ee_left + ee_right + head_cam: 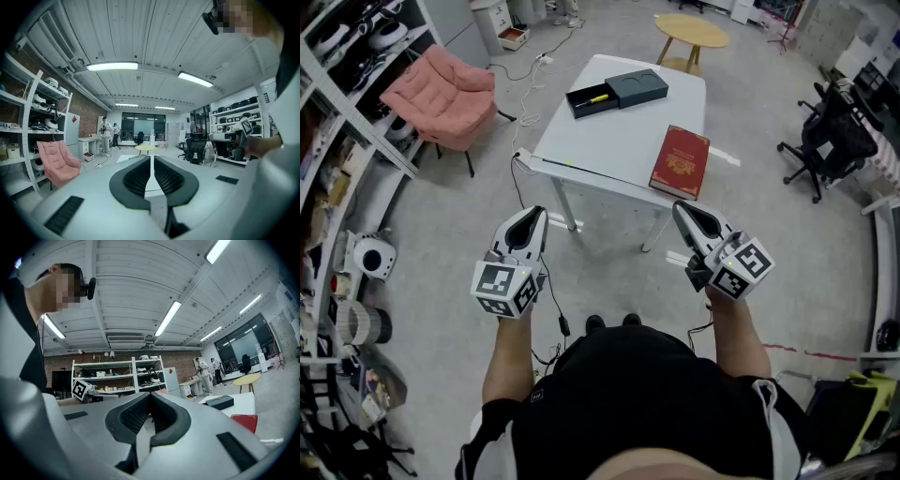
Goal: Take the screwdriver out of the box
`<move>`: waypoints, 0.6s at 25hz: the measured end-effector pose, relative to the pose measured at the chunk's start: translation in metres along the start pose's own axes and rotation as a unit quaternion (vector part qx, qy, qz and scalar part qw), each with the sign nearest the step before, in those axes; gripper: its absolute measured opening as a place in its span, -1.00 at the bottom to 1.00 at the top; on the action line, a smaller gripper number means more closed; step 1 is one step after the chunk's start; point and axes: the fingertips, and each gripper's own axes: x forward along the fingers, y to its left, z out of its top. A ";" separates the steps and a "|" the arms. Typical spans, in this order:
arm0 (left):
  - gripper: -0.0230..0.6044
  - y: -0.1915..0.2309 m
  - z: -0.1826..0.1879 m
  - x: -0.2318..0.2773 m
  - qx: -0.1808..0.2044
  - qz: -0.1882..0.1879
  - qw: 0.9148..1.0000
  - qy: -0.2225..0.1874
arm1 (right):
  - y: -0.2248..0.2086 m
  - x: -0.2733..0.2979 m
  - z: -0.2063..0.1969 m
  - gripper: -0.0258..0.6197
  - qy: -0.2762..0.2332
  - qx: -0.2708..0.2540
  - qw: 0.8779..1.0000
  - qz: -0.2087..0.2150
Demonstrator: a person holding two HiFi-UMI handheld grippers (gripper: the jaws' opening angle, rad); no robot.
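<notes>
Standing well back from the white counter [609,141], the person is holding a gripper in each hand at about waist height, both pointing roughly level toward it. The left gripper [534,215] is showing its jaws pressed together with nothing between them; in the left gripper view the two dark pads [140,176] are meeting at the left gripper's [151,158] tip. The right gripper [680,208] is likewise closed and empty, its pads [136,414] touching at the tip in the right gripper view [150,396].

The screwdriver [598,97], yellow-handled, is lying inside the open black box [578,108] at the far left part of the counter, well apart from both grippers. The box's dark lid [639,88] is sitting just beside the box on its right, touching it. A red book [680,161] is lying flat near the counter's near right edge, and it is also showing low at the right of the right gripper view [243,422].

A pink chair [445,94] is standing on the floor left of the counter, and a round yellow table [691,32] is standing beyond it. A black office chair [830,141] is sitting off to the right.
</notes>
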 end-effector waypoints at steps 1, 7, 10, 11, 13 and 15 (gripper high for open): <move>-0.81 -0.001 -0.001 0.000 0.000 0.000 1.000 0.000 | 0.000 0.000 0.000 -0.83 0.000 0.000 1.000 0.001; -0.81 0.003 -0.003 -0.002 -0.004 0.001 1.000 -0.001 | 0.001 0.004 -0.001 -0.83 0.000 0.001 1.000 0.003; -0.81 0.006 -0.003 -0.004 -0.006 0.002 1.000 -0.002 | 0.004 0.007 -0.001 -0.83 -0.001 0.000 1.000 0.003; -0.81 0.007 -0.003 -0.005 -0.006 0.002 1.000 -0.004 | 0.005 0.008 -0.002 -0.83 -0.001 -0.001 1.000 0.003; -0.81 0.009 -0.004 -0.007 -0.006 0.002 1.000 -0.005 | 0.006 0.010 -0.004 -0.83 0.001 0.000 1.000 0.003; -0.81 0.012 -0.005 -0.010 -0.007 0.003 1.000 -0.006 | 0.010 0.014 -0.005 -0.83 0.001 0.001 1.000 0.007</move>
